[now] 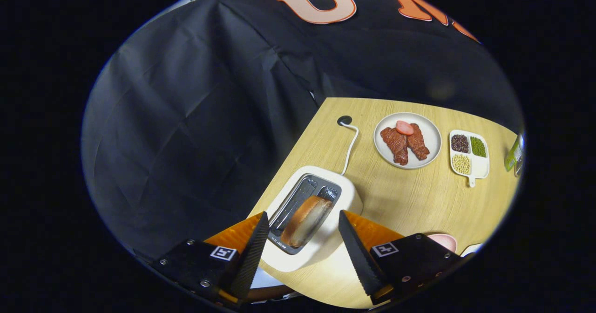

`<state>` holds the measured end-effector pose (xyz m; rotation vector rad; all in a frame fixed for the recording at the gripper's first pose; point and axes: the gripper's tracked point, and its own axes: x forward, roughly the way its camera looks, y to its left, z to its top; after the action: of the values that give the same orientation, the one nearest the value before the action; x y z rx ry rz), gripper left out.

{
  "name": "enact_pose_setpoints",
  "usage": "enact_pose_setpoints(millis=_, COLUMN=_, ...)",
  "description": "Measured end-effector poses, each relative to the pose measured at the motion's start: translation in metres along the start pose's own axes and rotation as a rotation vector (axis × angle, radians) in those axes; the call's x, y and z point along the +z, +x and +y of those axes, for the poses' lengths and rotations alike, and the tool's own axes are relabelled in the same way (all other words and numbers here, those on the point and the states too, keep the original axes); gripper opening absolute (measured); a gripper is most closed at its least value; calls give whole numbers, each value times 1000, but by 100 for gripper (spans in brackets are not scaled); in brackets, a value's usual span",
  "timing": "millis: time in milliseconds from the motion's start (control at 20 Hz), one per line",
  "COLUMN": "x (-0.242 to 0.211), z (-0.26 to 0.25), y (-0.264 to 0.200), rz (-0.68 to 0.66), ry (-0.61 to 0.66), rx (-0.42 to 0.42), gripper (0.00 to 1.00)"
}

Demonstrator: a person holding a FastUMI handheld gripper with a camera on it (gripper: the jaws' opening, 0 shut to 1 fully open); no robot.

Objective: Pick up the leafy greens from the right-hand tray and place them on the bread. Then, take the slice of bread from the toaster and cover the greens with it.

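A white toaster [347, 196] stands on the wooden table [409, 196] near its left edge, seen from above. A slice of bread [306, 220] stands upright in one slot; the other slot looks empty. My gripper [303, 220] is open above the toaster, one finger on each side of the slice and apart from it, with nothing held.
Beyond the toaster sit a white plate [430, 136] with meat pieces and a pink slice, and a small divided tray [479, 164] of beans. The toaster's white cord [351, 143] runs to a hole in the table. A pink dish [444, 241] shows by the right finger.
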<state>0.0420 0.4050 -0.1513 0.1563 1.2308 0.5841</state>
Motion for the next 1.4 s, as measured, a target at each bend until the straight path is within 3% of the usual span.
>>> enact_pose_setpoints(millis=800, x=-15, z=-6, y=46, rz=137, ry=-28, rx=-170, gripper=56)
enact_pose_setpoints(millis=950, x=-10, z=-13, y=47, rz=116, ry=-26, rx=-194, gripper=38)
enact_pose_setpoints(millis=1050, x=-12, z=-11, y=49, rz=124, ry=-22, rx=-176, gripper=27)
enact_pose_setpoints(millis=1250, x=-12, z=-12, y=42, rz=108, ry=4, rx=-131, gripper=16)
enact_pose_setpoints(millis=1400, x=-4, z=-12, y=30, rz=64, ry=53, rx=-80, gripper=15)
